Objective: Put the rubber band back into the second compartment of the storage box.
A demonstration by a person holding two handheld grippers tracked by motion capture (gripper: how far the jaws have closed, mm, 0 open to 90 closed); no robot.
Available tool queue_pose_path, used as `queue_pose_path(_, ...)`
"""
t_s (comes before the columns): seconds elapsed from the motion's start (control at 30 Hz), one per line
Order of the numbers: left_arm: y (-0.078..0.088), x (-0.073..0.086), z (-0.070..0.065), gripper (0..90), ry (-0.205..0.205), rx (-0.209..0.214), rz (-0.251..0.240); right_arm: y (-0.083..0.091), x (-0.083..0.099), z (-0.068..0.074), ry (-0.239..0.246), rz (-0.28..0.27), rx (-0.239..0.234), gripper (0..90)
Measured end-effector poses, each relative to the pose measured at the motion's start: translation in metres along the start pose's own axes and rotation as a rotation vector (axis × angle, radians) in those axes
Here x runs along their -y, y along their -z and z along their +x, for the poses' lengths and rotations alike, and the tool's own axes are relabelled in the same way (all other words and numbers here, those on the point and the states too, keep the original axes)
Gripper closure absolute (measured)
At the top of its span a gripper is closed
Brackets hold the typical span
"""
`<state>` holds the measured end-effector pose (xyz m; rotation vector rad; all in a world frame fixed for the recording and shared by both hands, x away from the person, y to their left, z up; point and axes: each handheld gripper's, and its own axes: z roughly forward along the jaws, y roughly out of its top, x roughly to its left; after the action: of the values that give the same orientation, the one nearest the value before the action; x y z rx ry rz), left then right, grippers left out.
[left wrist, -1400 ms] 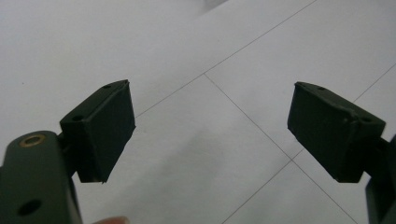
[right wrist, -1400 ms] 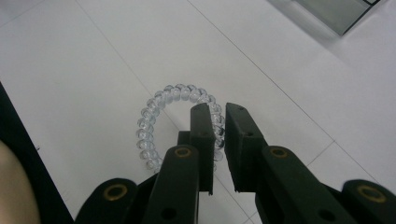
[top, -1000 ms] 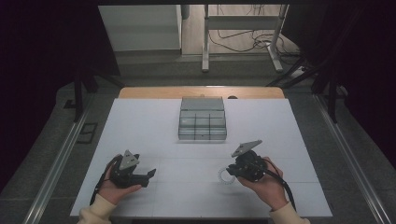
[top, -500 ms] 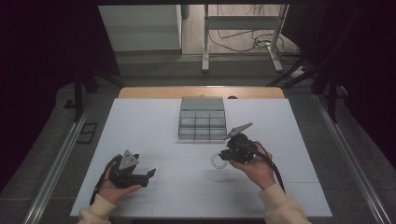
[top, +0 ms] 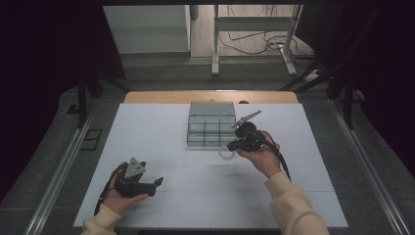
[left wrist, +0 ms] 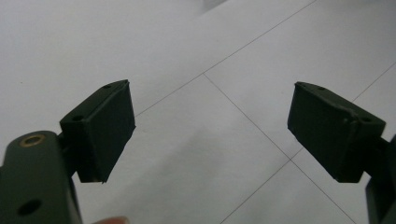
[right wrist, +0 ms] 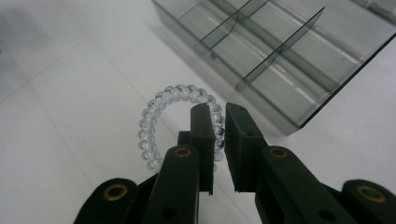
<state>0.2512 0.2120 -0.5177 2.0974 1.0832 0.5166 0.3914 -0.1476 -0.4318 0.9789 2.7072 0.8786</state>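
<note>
Just beside the divided tray (top: 210,128), the right tool (right wrist: 219,135) pinches a clear coil hair tie (right wrist: 156,121); lift clear of the wall before releasing. Left tool (left wrist: 210,130) gapes empty.

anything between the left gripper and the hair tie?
Nothing: in the high view only bare white table separates the left gripper from the clear coil hair tie pinched by the right gripper.

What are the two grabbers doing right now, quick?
Left gripper: open, holding nothing, jaws wide apart over the table.
Right gripper: shut on the clear coil hair tie, near the divided tray.
</note>
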Motion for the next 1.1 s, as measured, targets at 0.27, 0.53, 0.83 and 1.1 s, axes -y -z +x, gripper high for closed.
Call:
queue_pose_path(0.27,0.000,0.000,0.000,15.4,0.000,0.001,0.000,-0.013,-0.023,-0.016,-0.031,0.014,0.013,81.0)
queue_pose_path(0.53,0.000,0.000,0.001,15.4,-0.004,0.001,-0.001,-0.025,-0.041,-0.029,-0.054,0.015,0.021,81.0)
queue_pose_path(0.83,0.000,0.000,0.001,15.4,-0.001,0.000,0.000,-0.037,-0.056,-0.048,-0.089,0.012,0.028,81.0)
queue_pose_path(1.1,0.000,0.000,0.001,15.4,-0.003,0.000,0.001,-0.048,-0.076,-0.060,-0.104,0.016,0.032,81.0)
